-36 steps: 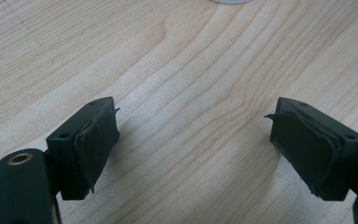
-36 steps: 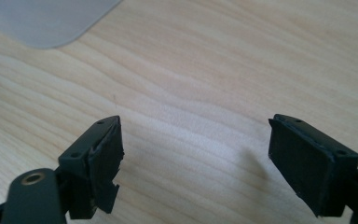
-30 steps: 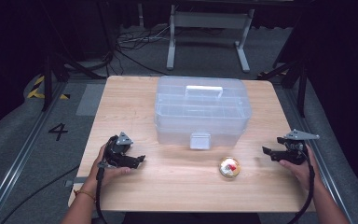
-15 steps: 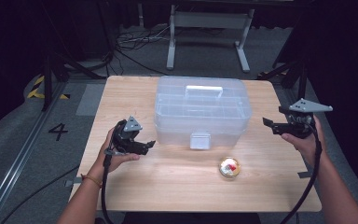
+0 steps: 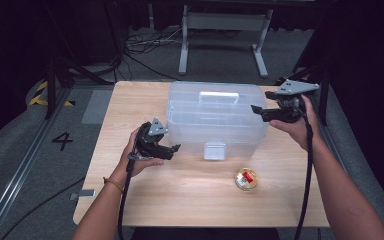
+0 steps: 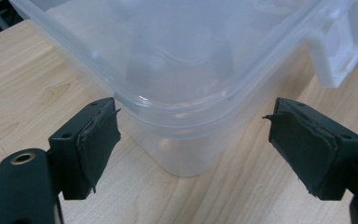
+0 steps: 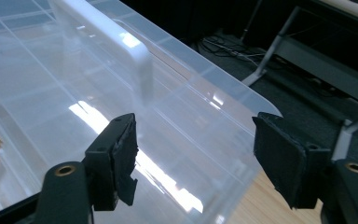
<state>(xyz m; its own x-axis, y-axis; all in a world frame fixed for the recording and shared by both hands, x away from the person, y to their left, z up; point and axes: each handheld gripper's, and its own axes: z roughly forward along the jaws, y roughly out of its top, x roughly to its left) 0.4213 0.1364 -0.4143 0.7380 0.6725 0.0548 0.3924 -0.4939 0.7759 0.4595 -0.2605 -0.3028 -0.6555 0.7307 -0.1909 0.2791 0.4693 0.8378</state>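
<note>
1. Both tools have come forward and in toward the box since a second ago: the left tool (image 5: 172, 148) went from the counter's near left part up to the box's left front corner, and the right tool (image 5: 256, 110) rose from the right edge to the box's right end.
2. At the left, the left tool sits low over the counter (image 5: 130, 100), jaws spread wide and gripping nothing. In the left gripper view its tool (image 6: 193, 140) frames the rounded front corner of the box (image 6: 177, 60), which lies between the jaws but just beyond the pads, not touching.
3. In the middle, the box (image 5: 215, 120) stands on the counter's far half: clear plastic, lid on, a white handle (image 5: 218, 97) on top and a latch (image 5: 215, 150) at the front.
4. Nearer the person, a small round thing (image 5: 246, 178) with a red spot lies apart from the box.
5. At the right, the right tool is held high at the lid's right end, jaws wide apart and empty; in the right gripper view the tool (image 7: 196, 154) looks over the lid's edge (image 7: 242, 93) past the handle (image 7: 121, 46).
</note>
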